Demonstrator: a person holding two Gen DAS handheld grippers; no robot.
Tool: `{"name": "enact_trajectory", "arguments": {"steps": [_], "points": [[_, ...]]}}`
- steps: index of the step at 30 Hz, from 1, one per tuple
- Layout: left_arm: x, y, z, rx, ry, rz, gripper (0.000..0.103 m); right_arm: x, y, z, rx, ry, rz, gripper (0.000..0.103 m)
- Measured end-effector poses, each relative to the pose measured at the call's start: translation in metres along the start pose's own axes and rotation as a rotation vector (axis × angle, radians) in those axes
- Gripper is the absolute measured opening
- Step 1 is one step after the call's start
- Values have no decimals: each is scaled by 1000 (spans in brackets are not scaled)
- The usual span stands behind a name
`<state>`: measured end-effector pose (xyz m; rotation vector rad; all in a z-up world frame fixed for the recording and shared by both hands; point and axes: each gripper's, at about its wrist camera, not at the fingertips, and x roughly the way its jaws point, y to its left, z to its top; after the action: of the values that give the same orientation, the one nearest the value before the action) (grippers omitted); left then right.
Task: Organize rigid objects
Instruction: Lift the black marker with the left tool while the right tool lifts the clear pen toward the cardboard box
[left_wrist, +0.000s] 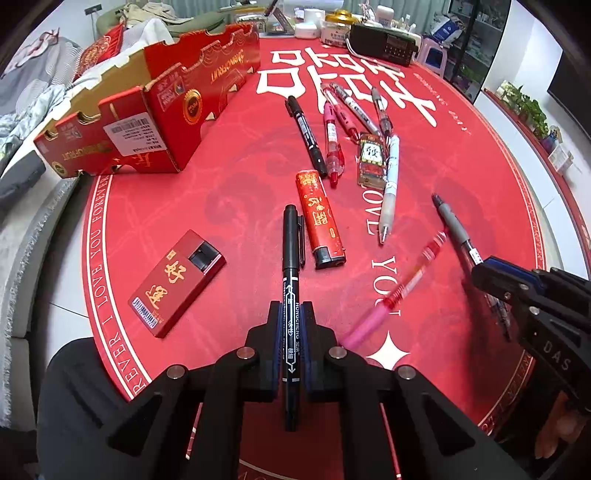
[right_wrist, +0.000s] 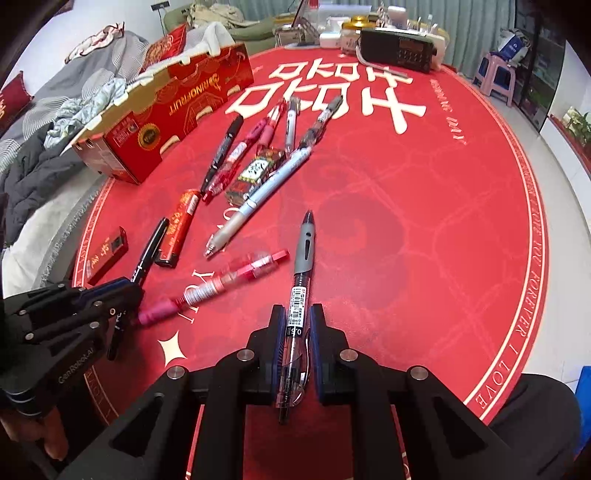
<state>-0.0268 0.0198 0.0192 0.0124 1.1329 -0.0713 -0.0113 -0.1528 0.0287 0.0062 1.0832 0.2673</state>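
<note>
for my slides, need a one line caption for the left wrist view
Left gripper clamps a black marker above a red mat strewn with pens, beside a red cardboard box.

Both hand-held grippers (left_wrist: 290, 332) (right_wrist: 298, 334) clamped, side by side.

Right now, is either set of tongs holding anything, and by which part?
Left tongs grip the black marker around mid-barrel. Right tongs grip the grey-topped gel pen on its clear lower barrel.
</note>
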Motion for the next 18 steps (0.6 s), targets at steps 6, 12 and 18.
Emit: {"name": "enact_trajectory", "arguments": {"steps": [6, 12, 18], "points": [[-17, -6, -4, 22, -57, 2, 9, -16, 6, -6, -11, -38, 20, 14], [-25, -8, -8, 25, -76, -3, 9, -24, 19, -10, -48, -46, 22, 14], [-19, -7, -9, 15, -39, 6, 9, -2, 24, -12, -76, 63, -2, 14]]}}
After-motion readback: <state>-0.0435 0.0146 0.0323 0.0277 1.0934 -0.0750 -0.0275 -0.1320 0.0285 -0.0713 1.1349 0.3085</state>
